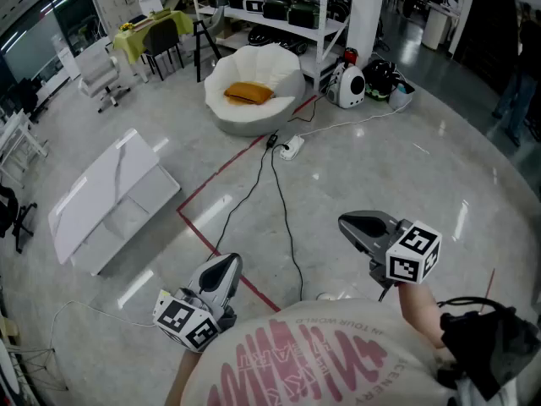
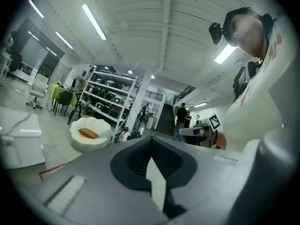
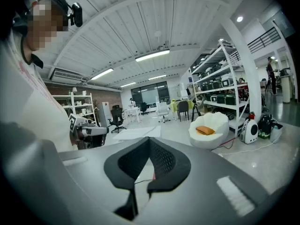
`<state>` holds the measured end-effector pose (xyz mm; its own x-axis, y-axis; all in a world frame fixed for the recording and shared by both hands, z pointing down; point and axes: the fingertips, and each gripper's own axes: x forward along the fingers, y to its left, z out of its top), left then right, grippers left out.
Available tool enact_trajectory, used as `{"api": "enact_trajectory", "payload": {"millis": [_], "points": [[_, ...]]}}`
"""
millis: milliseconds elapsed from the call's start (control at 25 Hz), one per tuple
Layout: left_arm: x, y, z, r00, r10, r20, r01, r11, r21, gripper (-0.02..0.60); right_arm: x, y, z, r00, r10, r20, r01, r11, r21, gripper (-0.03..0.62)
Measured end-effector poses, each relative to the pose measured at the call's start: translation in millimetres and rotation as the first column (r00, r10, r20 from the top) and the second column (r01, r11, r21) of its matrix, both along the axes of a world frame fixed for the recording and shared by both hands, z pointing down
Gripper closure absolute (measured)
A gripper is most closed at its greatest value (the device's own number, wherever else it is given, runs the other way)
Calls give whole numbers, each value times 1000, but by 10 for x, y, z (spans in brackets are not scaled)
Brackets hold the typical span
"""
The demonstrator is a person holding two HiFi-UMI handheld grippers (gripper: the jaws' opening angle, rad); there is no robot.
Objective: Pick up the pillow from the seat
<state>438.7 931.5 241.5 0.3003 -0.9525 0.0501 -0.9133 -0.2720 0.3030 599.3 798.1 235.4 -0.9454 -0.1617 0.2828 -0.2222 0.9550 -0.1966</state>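
Open floor point(image 1: 380, 163) leads to the seat point(image 1: 254, 108); a shelf point(image 1: 292, 15) stands close behind it, cables point(image 1: 283, 197) trail before it, a white table point(image 1: 110, 197) to its left.

An orange pillow point(image 1: 248, 93) lies in a round white seat point(image 1: 287, 73) far across the grey floor point(image 1: 397, 167), in front of a shelf point(image 1: 325, 25). Well apart from it, by the person's chest, the left tool point(image 1: 228, 263) and the right tool point(image 1: 350, 225) hover, jaws together. Black cables point(image 1: 284, 218) trail from a power strip point(image 1: 291, 148). A white table point(image 1: 110, 194) stands at the left.
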Motion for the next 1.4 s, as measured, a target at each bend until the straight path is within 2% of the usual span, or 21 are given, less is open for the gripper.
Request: {"api": "enact_trajectory", "payload": {"millis": [320, 520, 640, 760, 920, 1080, 1240, 1400], "points": [[-90, -110, 168, 1000, -3, 1, 3, 1000, -4, 569, -135, -120, 136, 1000, -17, -5, 17, 1000, -18, 588], [-194, -288, 35, 1000, -24, 14, 23, 997, 71, 569, -302, -431, 20, 993, -11, 121, 22, 996, -91, 588], [-196, -471, 3, 997, -32, 76, 27, 997, 73, 569, -364, -742, -34, 988, 1, 155, 15, 995, -98, 587], [-115, -780, 69, 990, 20, 139, -22, 1000, 10, 568, -421, -1126, -63, 985, -2, 171, 18, 996, -92, 571], [-196, -1347, 112, 986, -21, 163, 27, 999, -37, 568, -461, -1647, -42, 988, -42, 147, 52, 996, -66, 576], [-253, -1977, 12, 988, -64, 139, 67, 998, -16, 569, -379, -2303, -55, 992, -33, 122, 38, 999, -34, 586], [-269, -2447, 43, 988, -84, 129, 87, 996, -15, 568, -300, -2843, -57, 987, -15, 160, 27, 997, -70, 588], [-243, -2802, 102, 986, -105, 131, 108, 994, -17, 568, -254, -3222, 9, 988, -23, 150, 34, 997, -74, 588]]}}
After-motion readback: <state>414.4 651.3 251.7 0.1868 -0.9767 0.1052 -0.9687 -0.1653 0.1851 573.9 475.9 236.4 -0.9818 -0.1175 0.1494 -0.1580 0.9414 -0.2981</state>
